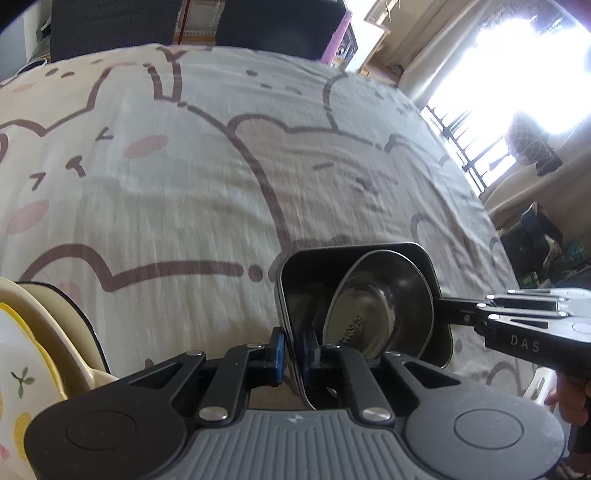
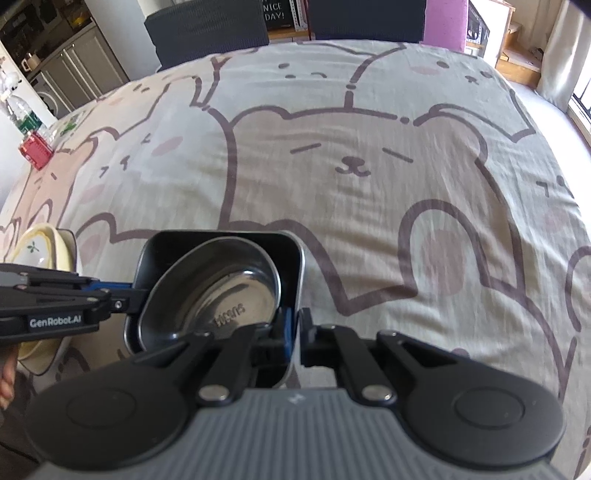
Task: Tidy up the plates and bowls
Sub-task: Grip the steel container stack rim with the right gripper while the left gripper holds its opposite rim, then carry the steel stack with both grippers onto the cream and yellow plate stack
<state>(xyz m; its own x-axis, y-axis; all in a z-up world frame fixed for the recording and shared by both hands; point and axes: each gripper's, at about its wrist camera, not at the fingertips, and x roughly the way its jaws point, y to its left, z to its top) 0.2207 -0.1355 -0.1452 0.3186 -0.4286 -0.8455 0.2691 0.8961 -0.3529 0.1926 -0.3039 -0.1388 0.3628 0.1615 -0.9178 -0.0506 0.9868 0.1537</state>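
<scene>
A square steel tray (image 1: 432, 273) (image 2: 295, 258) holds an oval steel bowl (image 1: 373, 314) (image 2: 229, 284) and hangs above the bear-print tablecloth (image 1: 207, 177) (image 2: 369, 177). My left gripper (image 1: 293, 349) (image 2: 127, 297) is shut on the tray's left rim. My right gripper (image 2: 295, 334) (image 1: 439, 308) is shut on the tray's right rim. A stack of cream and yellow plates and bowls (image 1: 44, 325) (image 2: 40, 247) sits at the left, close beside the left gripper.
Dark chairs (image 2: 207, 26) stand at the table's far edge. A red box and a bottle (image 2: 31, 136) stand at the far left corner. A bright window with curtains (image 1: 517, 74) lies to the right.
</scene>
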